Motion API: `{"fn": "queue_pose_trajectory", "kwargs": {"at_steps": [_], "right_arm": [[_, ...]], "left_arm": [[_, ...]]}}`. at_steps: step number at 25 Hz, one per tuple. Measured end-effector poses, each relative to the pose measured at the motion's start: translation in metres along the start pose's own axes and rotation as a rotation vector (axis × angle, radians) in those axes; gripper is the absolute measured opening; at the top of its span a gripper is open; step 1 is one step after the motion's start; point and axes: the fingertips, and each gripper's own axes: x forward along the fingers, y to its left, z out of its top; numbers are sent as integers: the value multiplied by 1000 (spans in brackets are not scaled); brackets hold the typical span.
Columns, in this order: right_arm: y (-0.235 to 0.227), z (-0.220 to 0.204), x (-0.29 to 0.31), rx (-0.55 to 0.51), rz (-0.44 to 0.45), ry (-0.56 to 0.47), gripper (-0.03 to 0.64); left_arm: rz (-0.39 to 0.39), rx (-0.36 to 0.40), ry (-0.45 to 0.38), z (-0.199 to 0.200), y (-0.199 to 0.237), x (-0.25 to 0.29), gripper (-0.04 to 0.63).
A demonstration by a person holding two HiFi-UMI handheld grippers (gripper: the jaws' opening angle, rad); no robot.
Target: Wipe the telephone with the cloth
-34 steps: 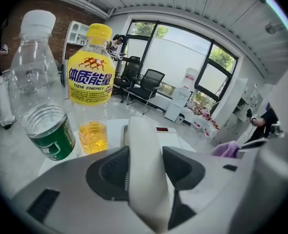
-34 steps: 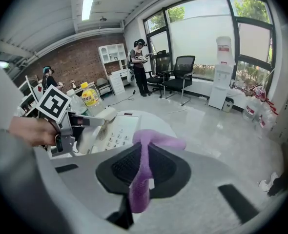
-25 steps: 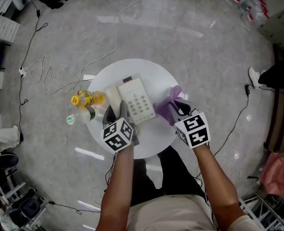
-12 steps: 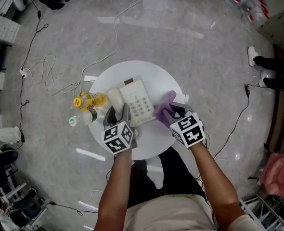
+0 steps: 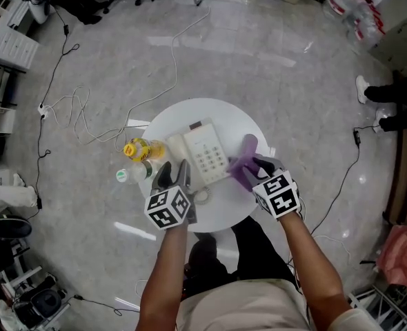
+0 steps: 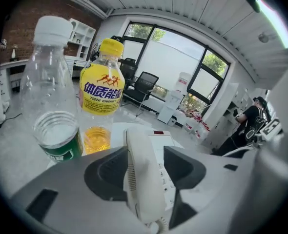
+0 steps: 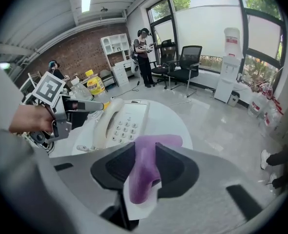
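Observation:
The cream telephone point(image 5: 207, 154) sits on the round white table point(image 5: 221, 209), with its handset point(image 5: 178, 150) lying along its left side. My left gripper point(image 5: 174, 173) is at the handset's near end. In the left gripper view the handset point(image 6: 141, 179) lies between the jaws, which have just been opening a little and do not clamp it. My right gripper point(image 5: 259, 167) is by the phone's right edge. The purple cloth point(image 7: 146, 169) lies between its jaws, which have just been opening, and trails onto the table.
A yellow-capped drink bottle point(image 5: 140, 149) and a clear bottle with a white cap point(image 5: 129, 174) stand left of the phone. Cables run across the floor at left. A person's shoes point(image 5: 369, 88) are at the right edge.
The right gripper has brought the cloth down beside the phone, and its jaws have spread. The left gripper has lifted slightly at the handset's near end.

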Motion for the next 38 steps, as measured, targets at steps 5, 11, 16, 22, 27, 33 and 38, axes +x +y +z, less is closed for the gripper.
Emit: {"fn": "queue_pose_trajectory", "kwargs": {"at_steps": [5, 11, 16, 22, 27, 33, 38], "right_arm": [[-1, 24, -26, 11, -33, -61, 120], [17, 66, -70, 32, 7, -200, 68], [38, 108, -124, 40, 34, -352, -5], [67, 156, -199, 17, 40, -544, -8], [104, 186, -261, -28, 63, -639, -9], [146, 202, -312, -71, 63, -707, -9], [177, 206, -342, -109, 53, -732, -9]], "left_arm": [[-69, 48, -11, 18, -15, -30, 221], [-204, 151, -85, 61, -46, -83, 214], [-308, 277, -176, 106, -67, -139, 156], [-459, 341, -251, 141, -87, -208, 41], [-541, 408, -273, 165, -105, -272, 28], [-594, 428, -329, 181, -101, -329, 28], [-593, 446, -389, 197, -94, -369, 29]]}}
